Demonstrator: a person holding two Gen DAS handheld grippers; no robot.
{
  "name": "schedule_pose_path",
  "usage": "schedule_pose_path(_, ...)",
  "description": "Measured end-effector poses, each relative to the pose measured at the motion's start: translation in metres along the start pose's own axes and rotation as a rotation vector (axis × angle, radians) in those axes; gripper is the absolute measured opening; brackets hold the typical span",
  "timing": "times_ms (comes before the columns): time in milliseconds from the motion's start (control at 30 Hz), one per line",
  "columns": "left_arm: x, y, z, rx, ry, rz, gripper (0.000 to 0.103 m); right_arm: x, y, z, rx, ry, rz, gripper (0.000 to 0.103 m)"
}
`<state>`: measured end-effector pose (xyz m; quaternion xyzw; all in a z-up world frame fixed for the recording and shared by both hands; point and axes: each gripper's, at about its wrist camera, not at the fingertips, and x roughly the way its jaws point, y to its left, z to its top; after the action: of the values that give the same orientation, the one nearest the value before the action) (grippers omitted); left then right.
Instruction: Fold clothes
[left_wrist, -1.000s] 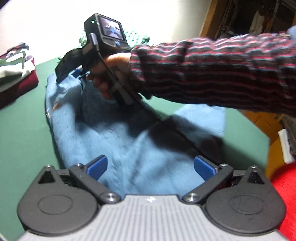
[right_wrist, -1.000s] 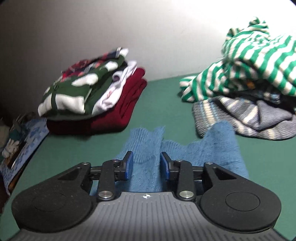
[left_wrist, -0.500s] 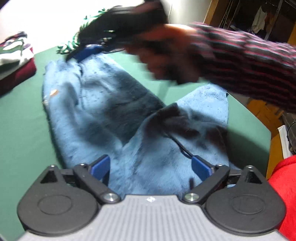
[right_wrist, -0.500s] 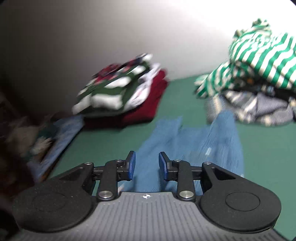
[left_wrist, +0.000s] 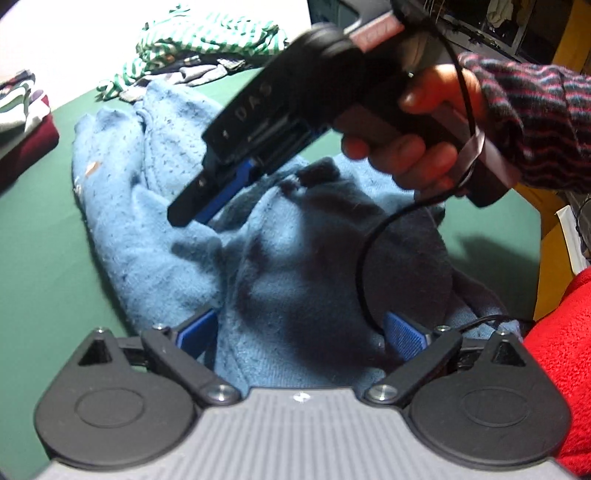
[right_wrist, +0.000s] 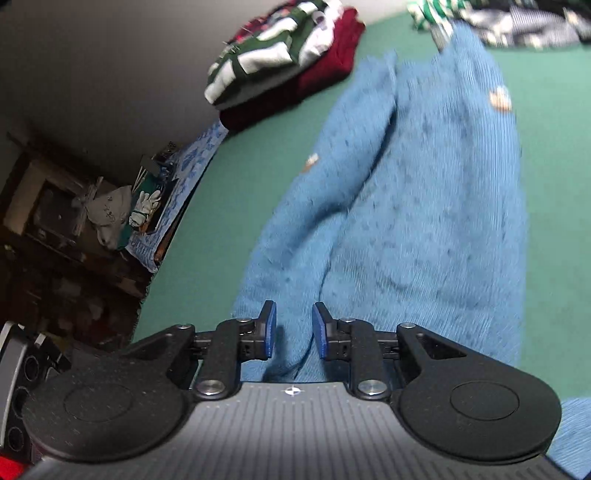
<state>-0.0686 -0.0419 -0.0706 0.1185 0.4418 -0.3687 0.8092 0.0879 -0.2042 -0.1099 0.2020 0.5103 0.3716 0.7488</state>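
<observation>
- A green desk (right_wrist: 554, 184) is filling most of both views, with a pale wall behind it and dark, cluttered shelving showing beyond its left edge.
- A blue sweater (left_wrist: 177, 251) is lying rumpled across the middle of the desk, its folds bunching in shadow.
- A folded stack of clothes (right_wrist: 288, 62), dark red at the bottom, is sitting near the far left corner.
- A loose pile of striped clothes (left_wrist: 207, 44) is lying just beyond the sweater's far end.
- The left tongs (left_wrist: 301, 332) are gaping wide over the sweater's near edge, gripping nothing.
- The right tongs (right_wrist: 293, 330) are hanging above the sweater, their pads narrowly parted with cloth seen between them; whether they are pinching it I cannot tell.
- A hand (left_wrist: 413, 133) in a striped sleeve (left_wrist: 535, 118) is holding the right tongs, whose cable (left_wrist: 369, 258) is looping across the left view.
</observation>
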Motion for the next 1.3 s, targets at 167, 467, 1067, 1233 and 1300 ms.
schedule_pose_path(167, -0.004, -0.007, -0.002, 0.014, -0.001, -0.010, 0.097, -0.002, 0.006, -0.008, -0.003, -0.019, -0.003, 0.004)
schedule_pose_path(467, -0.011, -0.012, -0.005, 0.027, -0.016, -0.067, 0.100, -0.025, 0.027, -0.028, -0.082, 0.006, -0.039, 0.001)
schedule_pose_path(1067, -0.018, -0.007, -0.008, 0.061, 0.009, -0.089, 0.099, -0.021, 0.030, -0.025, -0.097, -0.035, -0.040, 0.007)
schedule_pose_path(1233, -0.026, -0.008, 0.004, 0.117, -0.025, -0.099, 0.099, -0.012, 0.017, -0.025, -0.060, -0.017, -0.080, 0.007)
schedule_pose_path(1300, -0.030, -0.007, 0.008, 0.135, -0.039, -0.100, 0.100, -0.009, 0.019, -0.022, -0.074, -0.003, -0.086, 0.009)
